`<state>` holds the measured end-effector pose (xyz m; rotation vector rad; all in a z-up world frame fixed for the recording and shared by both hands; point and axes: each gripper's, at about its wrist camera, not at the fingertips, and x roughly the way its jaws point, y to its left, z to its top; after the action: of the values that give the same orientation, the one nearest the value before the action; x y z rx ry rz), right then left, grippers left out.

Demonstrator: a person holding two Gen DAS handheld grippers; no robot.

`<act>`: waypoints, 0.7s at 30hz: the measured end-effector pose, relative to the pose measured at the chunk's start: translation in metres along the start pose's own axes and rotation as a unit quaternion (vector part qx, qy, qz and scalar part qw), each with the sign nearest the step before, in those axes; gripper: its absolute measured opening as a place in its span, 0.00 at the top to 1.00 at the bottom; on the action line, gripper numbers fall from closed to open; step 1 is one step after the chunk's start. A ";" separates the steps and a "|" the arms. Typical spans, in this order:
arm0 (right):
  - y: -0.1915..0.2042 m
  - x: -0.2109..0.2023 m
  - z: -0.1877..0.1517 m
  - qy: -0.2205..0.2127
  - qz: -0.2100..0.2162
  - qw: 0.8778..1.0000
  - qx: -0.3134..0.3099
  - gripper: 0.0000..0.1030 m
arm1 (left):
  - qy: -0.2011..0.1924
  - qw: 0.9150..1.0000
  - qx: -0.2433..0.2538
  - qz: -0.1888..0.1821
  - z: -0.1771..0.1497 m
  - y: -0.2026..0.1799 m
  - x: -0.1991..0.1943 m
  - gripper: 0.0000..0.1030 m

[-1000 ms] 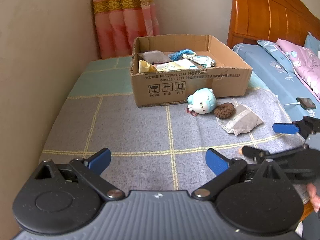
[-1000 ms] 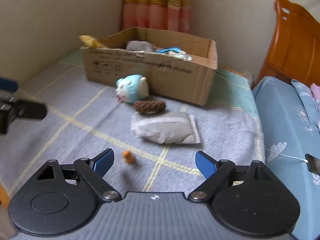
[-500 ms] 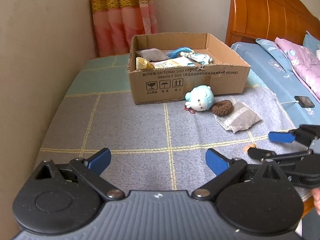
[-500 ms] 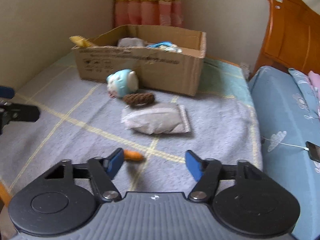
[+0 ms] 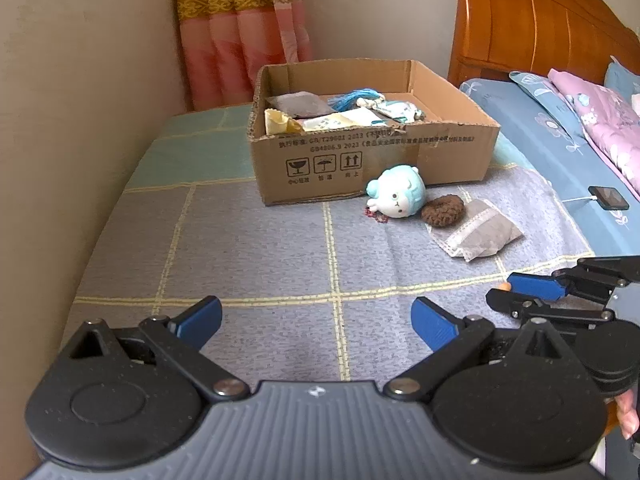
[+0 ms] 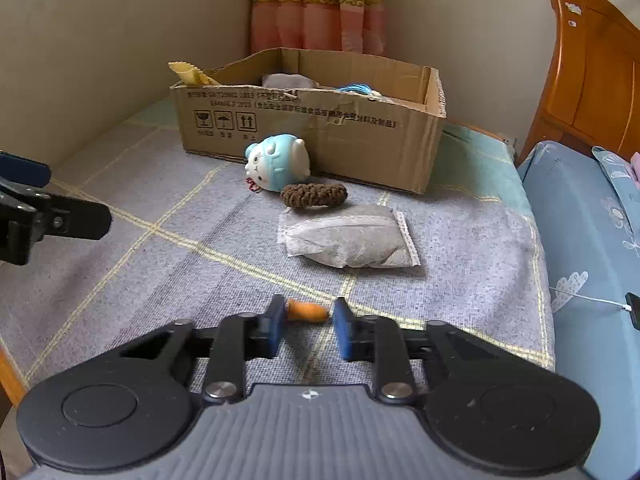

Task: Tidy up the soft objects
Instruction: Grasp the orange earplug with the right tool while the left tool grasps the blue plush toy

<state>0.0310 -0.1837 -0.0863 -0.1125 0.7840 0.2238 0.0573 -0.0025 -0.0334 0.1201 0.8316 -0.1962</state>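
Fingers (image 6: 343, 330) of the right gripper (image 6: 307, 330) clench the orange plug (image 6: 307, 312), left gripper (image 5: 316, 320) released; box (image 5: 372, 152) part-filled, with plush (image 6: 280, 162), scrunchie (image 6: 314, 195) and sachet (image 6: 348, 240) remaining.

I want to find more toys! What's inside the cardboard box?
Inside the cardboard box you can see a grey pouch, a blue tassel, a yellow bit and patterned packets. Anything beneath them or behind the near wall is hidden.
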 end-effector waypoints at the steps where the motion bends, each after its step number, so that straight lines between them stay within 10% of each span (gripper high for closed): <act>1: 0.001 0.000 0.000 0.000 0.001 1.000 -0.001 0.74 | 0.000 1.000 0.002 0.000 0.000 -0.001 0.001 0.02; 21: -0.022 -0.002 -0.004 -0.004 -0.029 0.999 0.018 0.75 | -0.036 0.998 0.002 -0.049 0.060 -0.031 0.056 0.05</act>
<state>0.0319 -0.2057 -0.0871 -0.1000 0.7748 0.1542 0.1309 -0.0506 -0.0358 0.0762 0.7661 -0.2936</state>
